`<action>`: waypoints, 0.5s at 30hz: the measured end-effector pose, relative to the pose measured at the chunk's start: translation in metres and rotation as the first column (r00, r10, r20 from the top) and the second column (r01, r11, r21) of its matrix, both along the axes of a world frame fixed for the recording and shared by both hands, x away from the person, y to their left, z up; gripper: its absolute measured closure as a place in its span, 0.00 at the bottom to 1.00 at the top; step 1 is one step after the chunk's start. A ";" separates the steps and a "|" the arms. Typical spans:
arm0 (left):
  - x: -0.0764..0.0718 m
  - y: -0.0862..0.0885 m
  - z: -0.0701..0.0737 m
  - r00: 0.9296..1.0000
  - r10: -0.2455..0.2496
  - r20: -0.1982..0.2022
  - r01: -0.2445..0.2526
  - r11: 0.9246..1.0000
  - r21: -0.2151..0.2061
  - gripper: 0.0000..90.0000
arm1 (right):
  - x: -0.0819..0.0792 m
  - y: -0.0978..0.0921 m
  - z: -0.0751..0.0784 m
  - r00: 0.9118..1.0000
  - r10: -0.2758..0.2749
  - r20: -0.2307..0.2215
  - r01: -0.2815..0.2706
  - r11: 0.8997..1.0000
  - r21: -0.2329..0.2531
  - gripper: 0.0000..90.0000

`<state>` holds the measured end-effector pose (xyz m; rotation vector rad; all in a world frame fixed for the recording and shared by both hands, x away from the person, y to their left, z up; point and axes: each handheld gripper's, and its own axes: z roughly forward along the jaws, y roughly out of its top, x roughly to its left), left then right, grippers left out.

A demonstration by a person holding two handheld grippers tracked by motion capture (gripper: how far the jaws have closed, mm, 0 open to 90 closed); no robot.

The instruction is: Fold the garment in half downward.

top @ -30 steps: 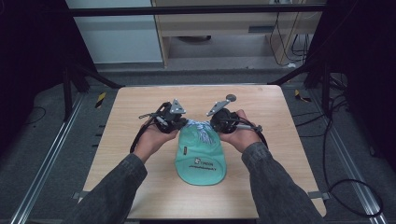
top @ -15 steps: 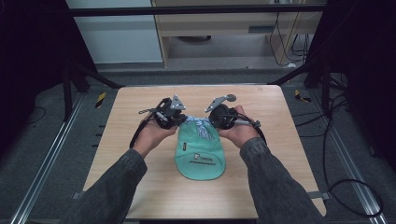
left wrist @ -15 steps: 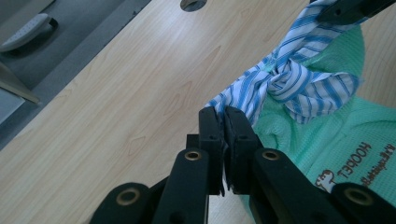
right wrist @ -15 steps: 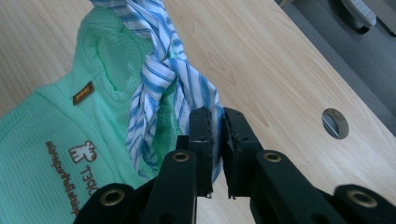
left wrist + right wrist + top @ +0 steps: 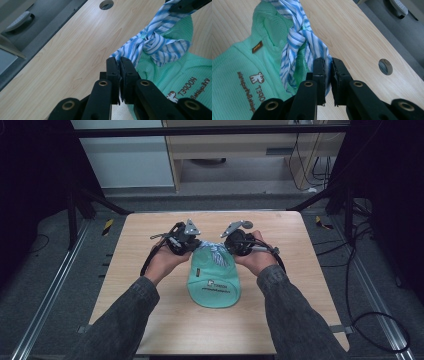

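Observation:
A mint-green garment with brown printed lettering lies flat in the middle of the wooden table. At its far end sits a blue-and-white striped strap, tied in a knot. My left gripper is shut on the strap's left end. The right gripper is shut on the other end, with striped cloth pinched between its jaws. In the right gripper view the knot lies just beyond the jaws, over the green garment.
A round cable hole pierces the tabletop near its far edge. Beyond the table edge are dark floor mats and a grey foot pedal. Metal frame rails run along both sides of the table.
Both grippers and the hands holding them have shifted slightly away from the person, carrying the strap ends; the garment has slid a little with them.

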<state>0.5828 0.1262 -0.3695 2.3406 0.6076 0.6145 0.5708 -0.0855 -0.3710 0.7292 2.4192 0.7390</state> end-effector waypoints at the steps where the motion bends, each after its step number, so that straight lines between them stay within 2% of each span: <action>1: -0.001 0.000 0.000 1.000 -0.003 0.005 0.003 1.000 0.000 0.96 | -0.001 0.000 0.000 1.000 0.003 0.003 -0.003 1.000 -0.005 0.91; 8: -0.010 0.002 -0.003 1.000 -0.013 0.019 0.013 1.000 -0.010 0.96 | -0.010 -0.001 -0.001 1.000 0.019 0.017 -0.019 1.000 -0.001 0.91; 15: -0.018 0.003 -0.006 0.999 -0.021 0.038 0.021 1.000 0.001 0.96 | -0.018 -0.001 -0.004 0.999 0.030 0.039 -0.030 0.999 -0.011 0.91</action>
